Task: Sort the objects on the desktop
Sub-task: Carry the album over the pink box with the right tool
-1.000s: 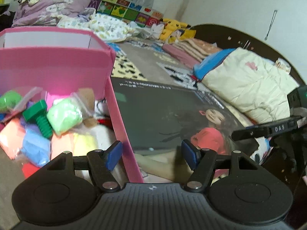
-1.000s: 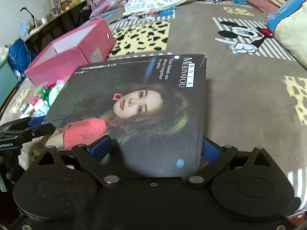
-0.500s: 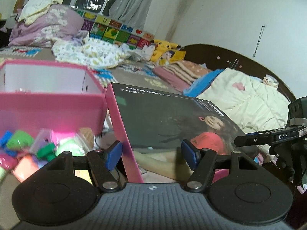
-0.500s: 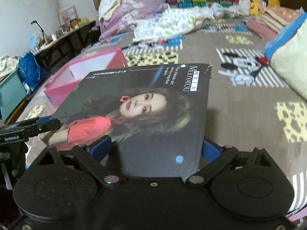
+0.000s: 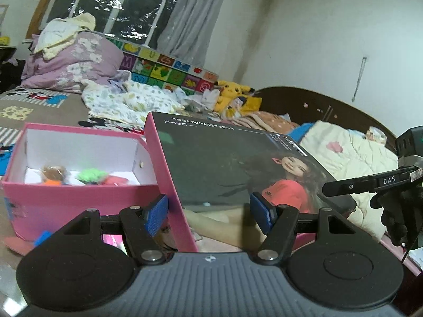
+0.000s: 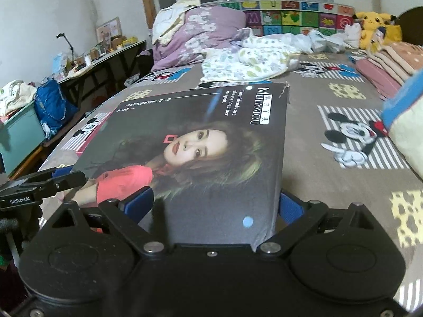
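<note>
Lid (image 6: 211,145) of a pink box, printed with a dark portrait of a woman in a red top, held raised and tilted above the bed (image 6: 330,163). The right gripper (image 6: 214,206) has its jaws spread wide, the blue pads pressed against the two sides of the lid's near end. The left gripper (image 5: 208,214) has its jaws open around the lid's (image 5: 224,163) near corner, with the pink side wall passing between the pads; contact there cannot be made out.

The far edge of the lid points toward the head of the bed, with open blanket beyond it and to its right.

The bed carries a brown blanket with cartoon mice and yellow spotted patches. A purple quilt (image 6: 201,31), a crumpled floral sheet (image 6: 251,58) and a yellow plush toy (image 6: 375,23) lie at the far edge. A cluttered table (image 6: 105,55) stands along the left wall.

Only the left wrist view shows the open pink box (image 5: 66,200) just left of the lid, holding green, orange and red lumps (image 5: 91,175), and the right gripper (image 5: 370,182) at the lid's right edge. Only the right wrist view shows the lid's lettering and the left gripper (image 6: 39,185) at the lid's left corner.
</note>
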Available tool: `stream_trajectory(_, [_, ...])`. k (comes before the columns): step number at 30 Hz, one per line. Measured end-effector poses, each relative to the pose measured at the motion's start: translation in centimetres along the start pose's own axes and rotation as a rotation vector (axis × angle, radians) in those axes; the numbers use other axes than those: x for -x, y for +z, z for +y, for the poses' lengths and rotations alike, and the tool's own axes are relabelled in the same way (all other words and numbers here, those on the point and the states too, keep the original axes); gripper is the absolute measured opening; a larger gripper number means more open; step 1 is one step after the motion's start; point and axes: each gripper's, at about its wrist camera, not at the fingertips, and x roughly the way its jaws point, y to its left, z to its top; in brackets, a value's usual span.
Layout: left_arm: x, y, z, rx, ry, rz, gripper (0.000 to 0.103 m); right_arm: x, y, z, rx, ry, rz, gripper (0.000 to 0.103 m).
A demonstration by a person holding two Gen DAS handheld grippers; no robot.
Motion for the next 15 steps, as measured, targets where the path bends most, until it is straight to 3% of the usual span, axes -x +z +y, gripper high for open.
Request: stream_trajectory(15, [2.5, 4.2, 6.3, 0.01, 0.105, -0.087, 0.067, -6.3, 6.0, 5.4, 0.062, 0.09, -0.012, 0.099])
